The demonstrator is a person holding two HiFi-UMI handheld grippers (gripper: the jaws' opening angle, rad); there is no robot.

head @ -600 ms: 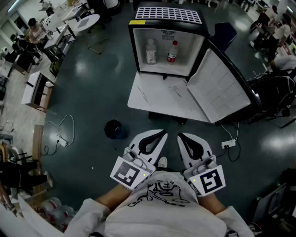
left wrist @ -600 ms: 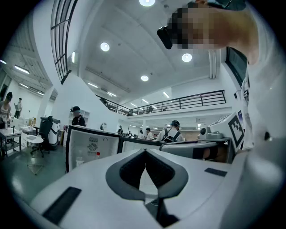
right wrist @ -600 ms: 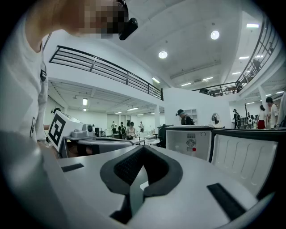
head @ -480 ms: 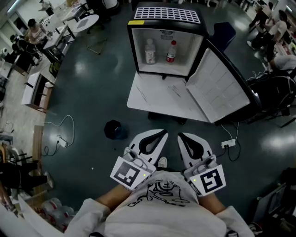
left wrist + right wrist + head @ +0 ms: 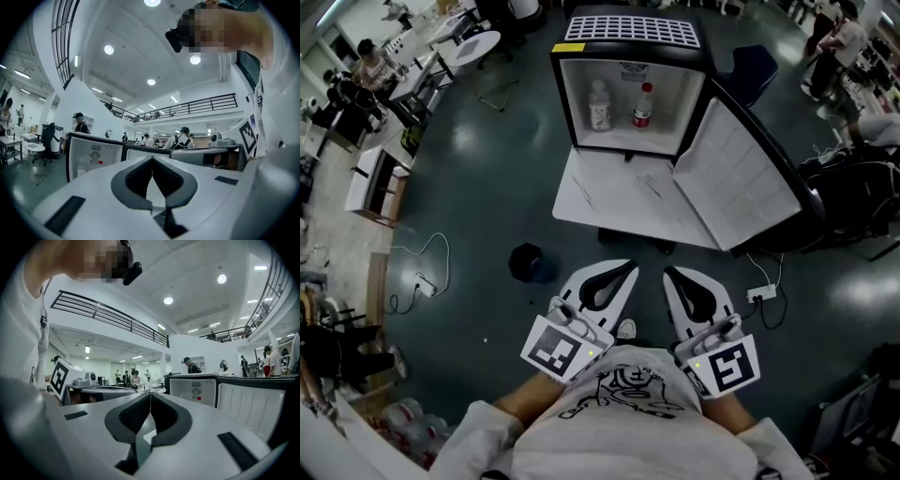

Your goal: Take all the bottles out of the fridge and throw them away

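Note:
A small black fridge (image 5: 628,37) stands on a low white table (image 5: 619,202) ahead of me, its door (image 5: 741,173) swung open to the right. Inside stand two clear bottles: one with a white cap (image 5: 599,105) on the left, one with a red cap and red label (image 5: 643,105) on the right. Both grippers are held close to my body, well short of the fridge. My left gripper (image 5: 628,266) is shut and empty. My right gripper (image 5: 667,273) is shut and empty too. In the left gripper view the fridge (image 5: 91,157) shows beyond the jaws.
A dark round bin (image 5: 531,262) sits on the floor left of the table. Cables and a power strip (image 5: 761,292) lie on the floor at the right. Desks with seated people (image 5: 366,66) stand at the far left, and a black chair (image 5: 862,192) at the right.
The view has shifted slightly, so the fridge sits a little higher and further left in the frame. Both grippers stay shut in the same place.

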